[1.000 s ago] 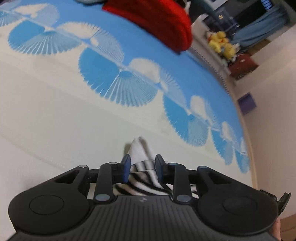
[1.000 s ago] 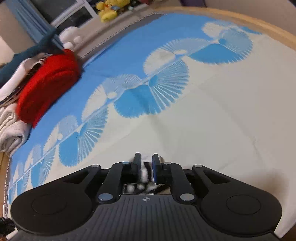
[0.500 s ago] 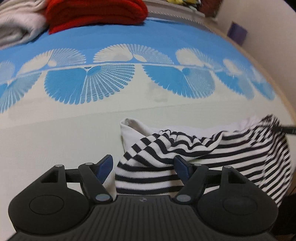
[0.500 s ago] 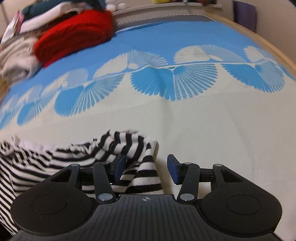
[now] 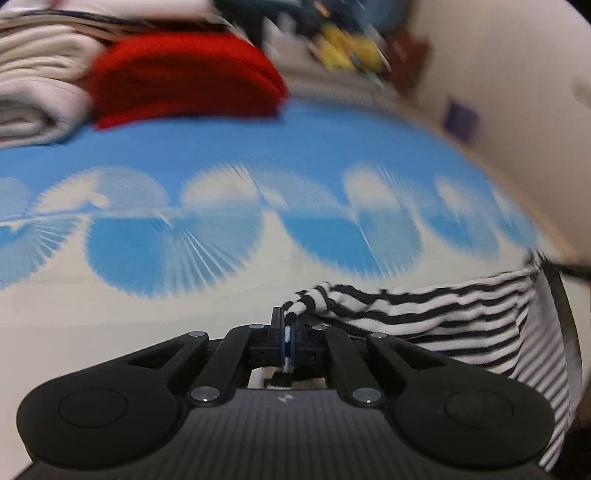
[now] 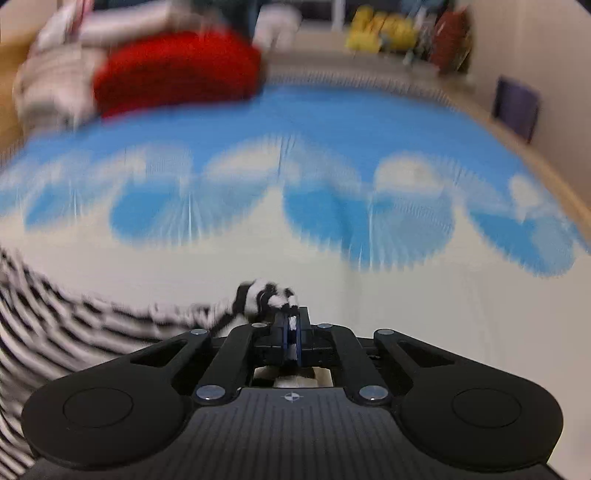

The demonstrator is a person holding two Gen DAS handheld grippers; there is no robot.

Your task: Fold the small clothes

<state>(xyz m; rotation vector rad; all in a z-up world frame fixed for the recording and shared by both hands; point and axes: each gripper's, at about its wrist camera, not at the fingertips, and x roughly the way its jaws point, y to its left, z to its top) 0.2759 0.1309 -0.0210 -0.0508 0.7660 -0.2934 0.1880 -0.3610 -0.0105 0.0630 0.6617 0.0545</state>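
A small black-and-white striped garment (image 5: 461, 321) hangs stretched between my two grippers above the bed. My left gripper (image 5: 287, 325) is shut on its left edge; the cloth runs off to the right in the left wrist view. My right gripper (image 6: 292, 321) is shut on the other edge; the striped garment (image 6: 66, 321) runs off to the left in the right wrist view. Both views are blurred by motion.
The bedspread (image 5: 258, 155) is cream with a blue fan pattern. A folded red garment (image 5: 184, 74) and white folded clothes (image 5: 33, 85) lie at the far left of the bed. Yellow toys (image 6: 380, 29) stand on a shelf behind. A wall is on the right.
Both grippers were open half a second ago with the striped cloth lying between their fingers. Now both have shut on it and hold it stretched, and both cameras are moving.
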